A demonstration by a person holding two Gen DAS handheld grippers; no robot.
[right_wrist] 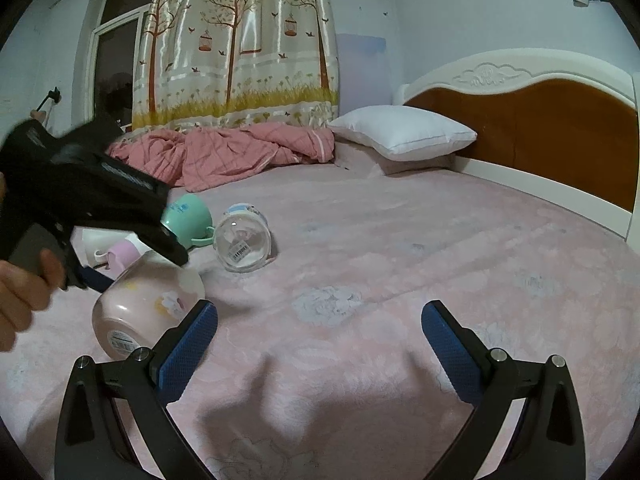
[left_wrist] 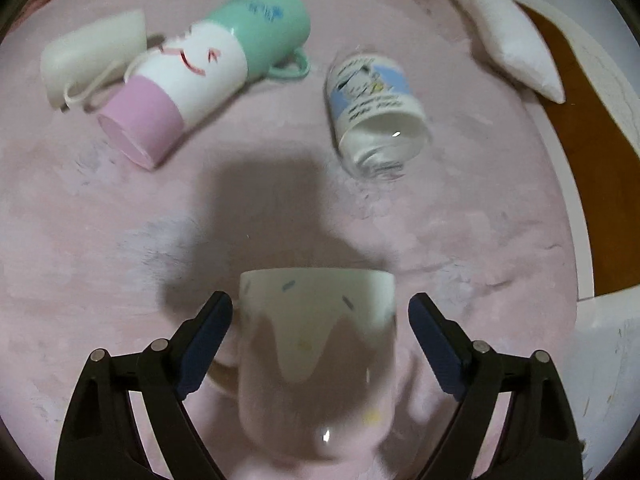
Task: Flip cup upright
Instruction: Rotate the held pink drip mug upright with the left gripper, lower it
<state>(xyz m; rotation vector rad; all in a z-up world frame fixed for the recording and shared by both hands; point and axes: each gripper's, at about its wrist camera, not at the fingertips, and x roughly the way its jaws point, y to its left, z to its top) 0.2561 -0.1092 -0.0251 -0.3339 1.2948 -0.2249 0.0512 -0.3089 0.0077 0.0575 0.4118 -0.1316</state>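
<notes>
A white and pink mug with sprinkle dots (left_wrist: 316,360) lies on its side on the pink bed cover, between the open fingers of my left gripper (left_wrist: 320,312). The blue pads do not touch it. In the right wrist view the same mug (right_wrist: 148,308) lies at the left with its barcoded base toward the camera, under the left gripper's black body (right_wrist: 92,196). My right gripper (right_wrist: 320,320) is open and empty above the bed cover, to the right of the mug.
Other cups lie on their sides farther back: a pink, white and green one (left_wrist: 200,76), a white one (left_wrist: 92,60) and a clear printed glass (left_wrist: 372,108), which also shows in the right wrist view (right_wrist: 242,242). A white pillow (right_wrist: 404,132), pink blanket (right_wrist: 224,152) and headboard (right_wrist: 540,128) stand behind.
</notes>
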